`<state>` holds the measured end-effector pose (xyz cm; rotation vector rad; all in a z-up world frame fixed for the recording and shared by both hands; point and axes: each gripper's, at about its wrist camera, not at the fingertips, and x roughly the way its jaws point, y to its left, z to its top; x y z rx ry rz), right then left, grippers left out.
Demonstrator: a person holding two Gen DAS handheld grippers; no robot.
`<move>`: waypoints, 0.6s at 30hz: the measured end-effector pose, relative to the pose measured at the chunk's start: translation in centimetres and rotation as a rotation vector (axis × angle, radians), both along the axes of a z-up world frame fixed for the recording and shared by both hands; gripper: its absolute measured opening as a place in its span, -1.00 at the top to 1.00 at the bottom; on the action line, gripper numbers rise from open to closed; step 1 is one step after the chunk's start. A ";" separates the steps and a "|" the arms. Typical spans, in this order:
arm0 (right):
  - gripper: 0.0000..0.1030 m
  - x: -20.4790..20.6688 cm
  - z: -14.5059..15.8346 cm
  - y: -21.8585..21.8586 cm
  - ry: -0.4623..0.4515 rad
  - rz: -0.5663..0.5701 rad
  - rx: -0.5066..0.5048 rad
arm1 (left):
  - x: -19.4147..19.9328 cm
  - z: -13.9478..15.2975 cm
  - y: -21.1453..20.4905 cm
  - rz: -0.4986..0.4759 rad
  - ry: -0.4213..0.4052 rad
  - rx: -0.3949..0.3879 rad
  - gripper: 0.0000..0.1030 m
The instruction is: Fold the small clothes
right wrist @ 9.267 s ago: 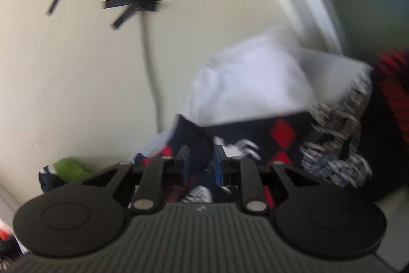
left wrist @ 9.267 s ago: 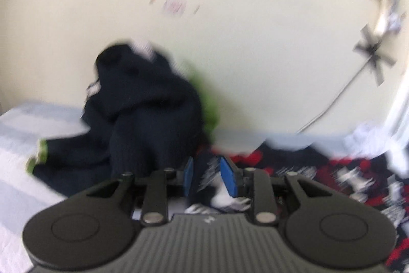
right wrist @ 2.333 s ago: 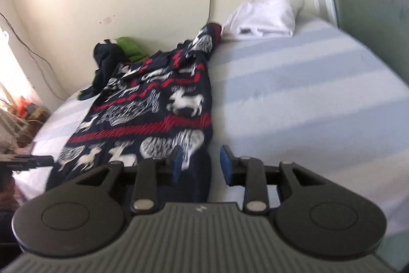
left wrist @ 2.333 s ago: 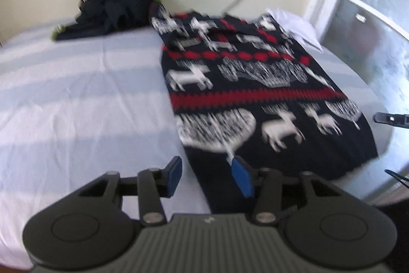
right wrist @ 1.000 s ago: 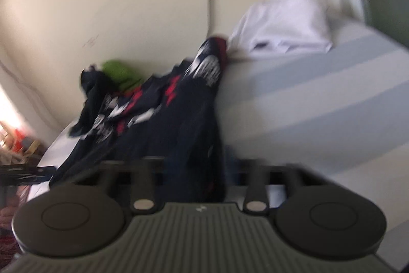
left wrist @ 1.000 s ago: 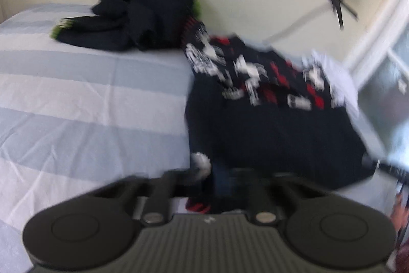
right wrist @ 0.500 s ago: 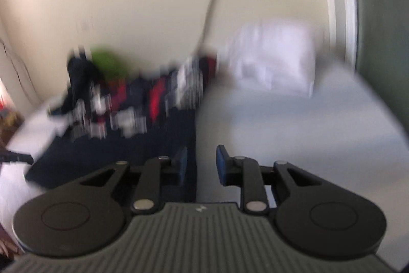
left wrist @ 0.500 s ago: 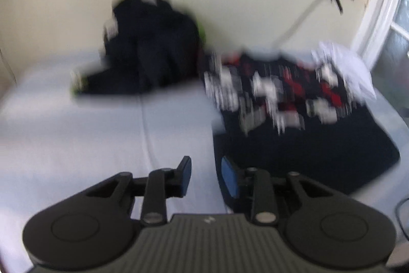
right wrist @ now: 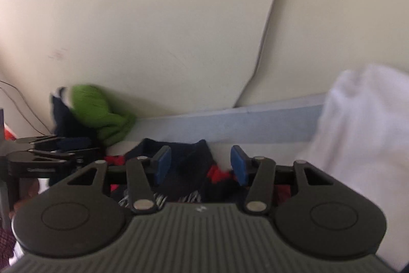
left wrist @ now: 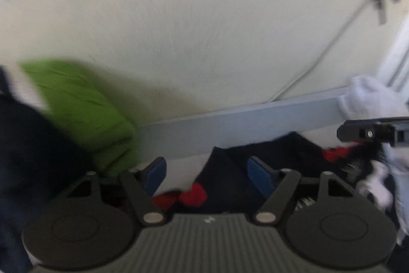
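Note:
The dark sweater [left wrist: 271,152] with red and white pattern lies bunched on the bed close to the wall. My left gripper [left wrist: 207,172] hangs just over its left part. The jaws are opening, with dark and red fabric lying loose between the blue pads [left wrist: 156,170], which stand clear of it. My right gripper [right wrist: 201,164] is over the sweater [right wrist: 189,165] on its right side. Its jaws are opening too, and the cloth sits between the pads without being pressed. Each gripper shows at the edge of the other's view.
A green garment [left wrist: 76,104] and a dark clothes pile [left wrist: 25,150] lie to the left against the wall. A white folded cloth [right wrist: 365,134] sits to the right. A strip of blue-grey sheet [right wrist: 230,127] runs along the cream wall, where a cable [right wrist: 265,37] hangs.
Both grippers swept forward across the bed to the wall, carrying the sweater's near edge over. Their jaws, shut on the fabric a second ago, have spread apart and let it go.

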<state>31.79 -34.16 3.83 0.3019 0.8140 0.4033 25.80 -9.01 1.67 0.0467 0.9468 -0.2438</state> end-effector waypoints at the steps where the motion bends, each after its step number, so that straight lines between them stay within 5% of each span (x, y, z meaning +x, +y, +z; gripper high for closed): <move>1: -0.07 1.3 -0.9 0.5 0.028 0.009 0.002 | 1.0 -1.0 -0.2 0.007 0.021 0.005 -0.32; 4: -0.08 3.5 -2.7 1.8 0.082 0.039 -0.010 | 2.2 -3.1 -1.1 -0.020 0.057 0.007 0.24; 5: -0.08 4.1 -3.1 2.4 0.096 0.048 -0.023 | 2.2 -3.1 -1.4 -0.028 0.038 0.018 0.64; 6: -0.08 4.6 -3.5 2.8 0.114 0.058 -0.036 | 2.1 -3.0 -1.6 -0.044 0.042 -0.001 0.79; 7: -0.06 4.9 -4.0 3.2 0.134 0.076 -0.038 | 2.0 -2.8 -1.7 -0.036 0.040 -0.009 0.82; 8: 0.18 4.9 -4.2 3.6 0.143 0.097 -0.035 | 1.6 -2.4 -1.8 -0.027 0.027 -0.005 0.83; 9: 0.80 4.6 -4.0 3.9 0.129 0.111 -0.042 | 0.9 -1.9 -1.8 -0.030 0.004 -0.006 0.83; 14: 0.78 -1.0 0.5 3.7 -0.063 0.117 -0.053 | -6.0 3.0 -0.7 -0.058 -0.151 -0.041 0.83; 18: 0.78 -10.1 5.1 3.3 -0.226 0.157 -0.092 | -14.3 6.7 -0.8 -0.099 -0.281 -0.063 0.83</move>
